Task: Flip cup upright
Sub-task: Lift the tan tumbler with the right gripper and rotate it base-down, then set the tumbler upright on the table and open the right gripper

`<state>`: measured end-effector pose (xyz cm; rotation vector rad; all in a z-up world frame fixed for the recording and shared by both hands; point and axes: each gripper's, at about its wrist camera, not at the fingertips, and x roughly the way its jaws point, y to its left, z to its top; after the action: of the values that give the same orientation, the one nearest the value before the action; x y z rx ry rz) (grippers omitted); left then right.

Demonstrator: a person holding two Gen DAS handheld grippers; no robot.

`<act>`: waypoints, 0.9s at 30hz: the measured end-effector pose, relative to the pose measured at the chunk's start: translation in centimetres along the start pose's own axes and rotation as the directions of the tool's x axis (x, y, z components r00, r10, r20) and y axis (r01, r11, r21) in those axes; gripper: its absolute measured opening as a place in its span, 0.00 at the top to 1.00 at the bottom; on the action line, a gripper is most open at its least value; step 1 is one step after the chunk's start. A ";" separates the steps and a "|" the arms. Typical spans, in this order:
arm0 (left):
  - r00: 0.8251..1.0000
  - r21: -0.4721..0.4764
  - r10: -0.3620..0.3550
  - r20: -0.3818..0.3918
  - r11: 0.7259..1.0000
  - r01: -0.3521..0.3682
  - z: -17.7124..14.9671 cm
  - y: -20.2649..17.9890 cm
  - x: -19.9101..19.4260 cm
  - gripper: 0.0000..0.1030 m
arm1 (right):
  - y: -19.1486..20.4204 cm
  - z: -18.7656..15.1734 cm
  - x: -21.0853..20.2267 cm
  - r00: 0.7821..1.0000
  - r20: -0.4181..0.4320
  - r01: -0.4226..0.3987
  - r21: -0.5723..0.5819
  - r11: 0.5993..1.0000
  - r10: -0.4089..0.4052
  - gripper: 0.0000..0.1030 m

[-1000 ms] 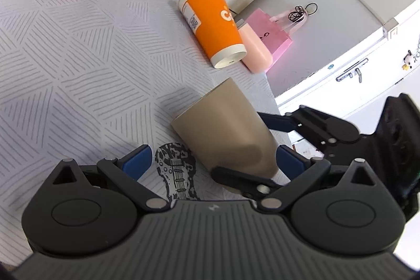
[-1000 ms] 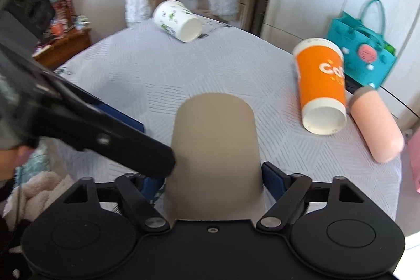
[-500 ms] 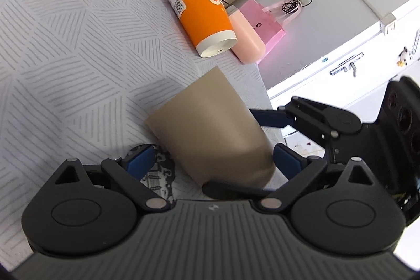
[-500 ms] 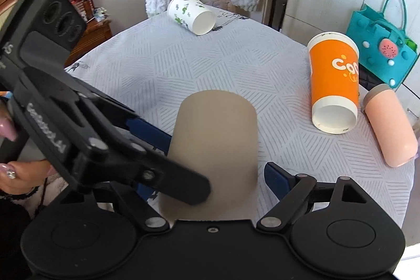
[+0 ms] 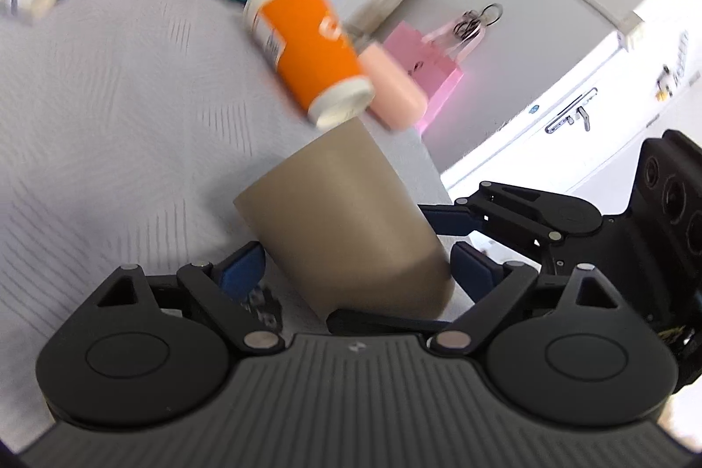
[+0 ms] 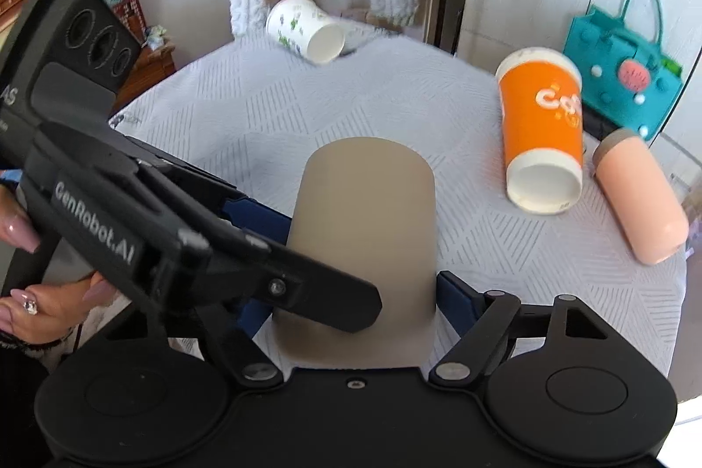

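A plain tan cup (image 6: 364,231) is held off the white patterned tablecloth (image 6: 377,95), closed base pointing away from the right wrist camera. My right gripper (image 6: 355,292) is shut on the tan cup near its rim. My left gripper (image 5: 351,266) reaches in from the side with its blue pads (image 5: 241,270) around the same cup (image 5: 351,231); in the left wrist view the cup lies tilted between them. The left wrist view is motion-blurred.
An orange cup (image 6: 542,134) and a pink bottle (image 6: 638,196) lie on their sides at the table's right. A white cup with green print (image 6: 307,27) lies at the far edge. A teal bag (image 6: 623,73) stands behind the table.
The tan cup has been lifted and tipped between the two grippers. My left gripper has closed in on the cup from the side and is moving fast.
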<state>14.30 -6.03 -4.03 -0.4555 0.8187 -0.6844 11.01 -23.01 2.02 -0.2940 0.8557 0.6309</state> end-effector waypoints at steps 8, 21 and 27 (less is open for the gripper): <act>0.990 0.130 0.082 0.115 0.987 -0.097 1.3 -0.4 -2.8 0.18 | -0.6 0.5 0.2 0.985 0.165 -0.064 0.071 0.995 0.052 0.20; 0.960 0.302 0.156 0.233 0.927 -0.224 4.4 0.4 -5.1 0.24 | -0.1 2.2 4.8 0.927 0.368 -0.058 -0.039 0.998 0.068 0.20; 0.960 0.313 0.166 0.224 0.921 -0.232 5.0 0.2 -3.5 0.24 | -1.2 3.0 6.1 0.932 0.358 -0.043 -0.028 0.999 0.050 0.20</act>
<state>16.62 -2.87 0.70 -0.1209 0.5391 -0.5648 16.62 -20.11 -0.86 -0.1680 0.5055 0.7117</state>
